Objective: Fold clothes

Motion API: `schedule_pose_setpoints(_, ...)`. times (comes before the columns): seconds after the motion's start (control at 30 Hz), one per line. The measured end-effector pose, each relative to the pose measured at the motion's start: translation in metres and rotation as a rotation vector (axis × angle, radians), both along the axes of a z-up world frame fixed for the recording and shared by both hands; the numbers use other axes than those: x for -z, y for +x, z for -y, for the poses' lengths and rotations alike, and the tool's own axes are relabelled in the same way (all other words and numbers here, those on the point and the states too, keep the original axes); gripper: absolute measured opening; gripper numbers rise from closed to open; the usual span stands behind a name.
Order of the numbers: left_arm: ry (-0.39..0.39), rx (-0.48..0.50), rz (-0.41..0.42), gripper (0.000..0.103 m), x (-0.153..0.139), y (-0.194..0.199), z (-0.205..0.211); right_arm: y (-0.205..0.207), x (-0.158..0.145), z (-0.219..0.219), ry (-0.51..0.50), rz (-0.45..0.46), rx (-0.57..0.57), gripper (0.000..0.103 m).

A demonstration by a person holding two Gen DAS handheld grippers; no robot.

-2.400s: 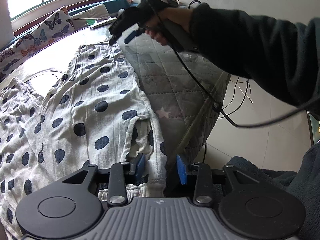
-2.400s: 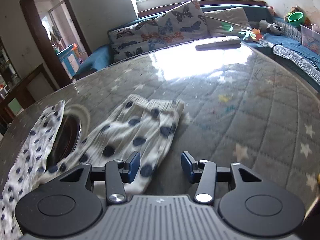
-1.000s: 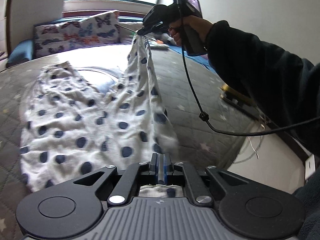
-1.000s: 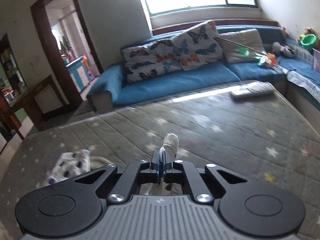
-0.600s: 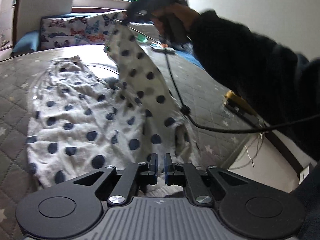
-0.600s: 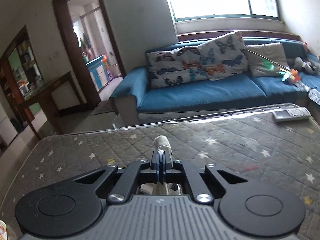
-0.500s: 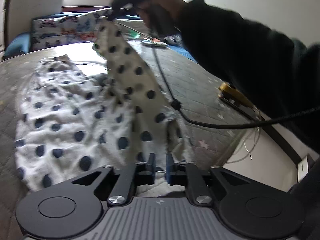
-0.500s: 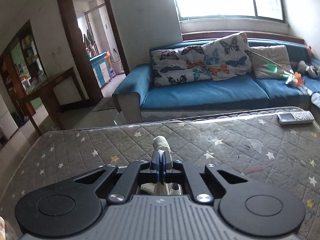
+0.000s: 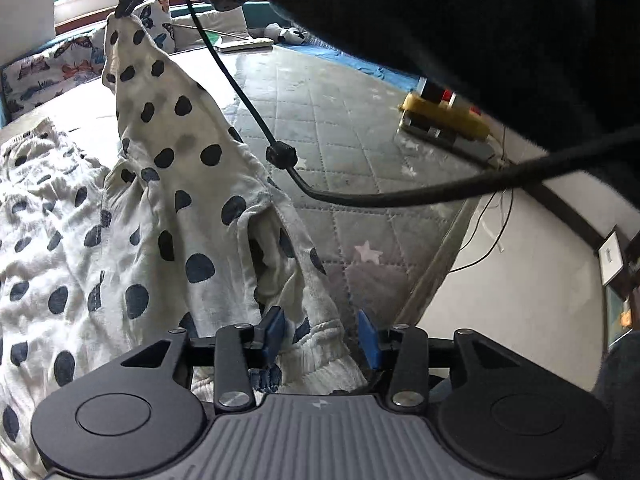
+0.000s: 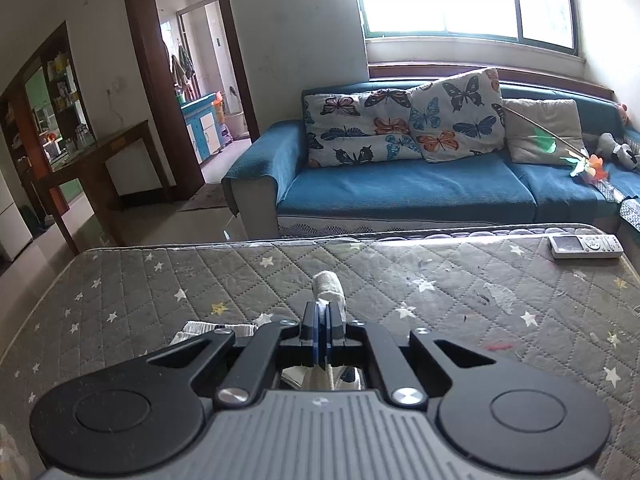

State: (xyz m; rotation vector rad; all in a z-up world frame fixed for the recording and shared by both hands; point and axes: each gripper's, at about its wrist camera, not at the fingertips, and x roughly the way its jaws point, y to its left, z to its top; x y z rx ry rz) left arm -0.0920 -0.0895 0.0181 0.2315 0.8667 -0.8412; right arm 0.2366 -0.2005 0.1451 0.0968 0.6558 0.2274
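Observation:
White pants with dark blue dots (image 9: 132,216) lie on a grey quilted mattress (image 9: 344,136). My left gripper (image 9: 322,334) is open, its blue pads either side of the waistband near the mattress's near edge. My right gripper (image 10: 323,334) is shut on the hem of one pant leg, a tuft of which (image 10: 329,286) sticks out past the pads. In the left wrist view the right gripper (image 9: 124,4) holds that leg up high at the far left, so the leg hangs in a tall fold above the rest of the pants.
A remote (image 10: 586,246) lies at the mattress's far right corner. A yellow object (image 9: 444,122) lies near the right edge. A black cable (image 9: 288,160) hangs across the mattress from my right gripper. A blue sofa with butterfly cushions (image 10: 404,136) stands beyond.
My left gripper has opened and let go of the waistband. My right gripper has carried the pant leg up and toward the left, over the rest of the pants.

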Motion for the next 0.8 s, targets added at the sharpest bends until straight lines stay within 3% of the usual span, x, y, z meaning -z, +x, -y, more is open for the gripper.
schedule_pose_setpoints(0.03, 0.011, -0.003, 0.008, 0.027, 0.001, -0.001, 0.001, 0.000, 0.000, 0.001, 0.000, -0.002, 0.005, 0.003)
schedule_pose_setpoints(0.13, -0.006, -0.023, -0.004, 0.013, 0.000, 0.001, -0.005, 0.000, 0.000, 0.004, 0.001, -0.006, 0.019, 0.003)
schedule_pose_setpoints(0.43, -0.192, -0.073, 0.006, 0.010, -0.032, -0.008, -0.064, 0.001, 0.000, 0.014, 0.003, -0.021, 0.061, 0.003)
schedule_pose_setpoints(0.8, -0.344, -0.336, 0.029, 0.009, -0.057, -0.016, -0.163, 0.007, -0.015, -0.004, 0.087, -0.016, 0.078, 0.003)
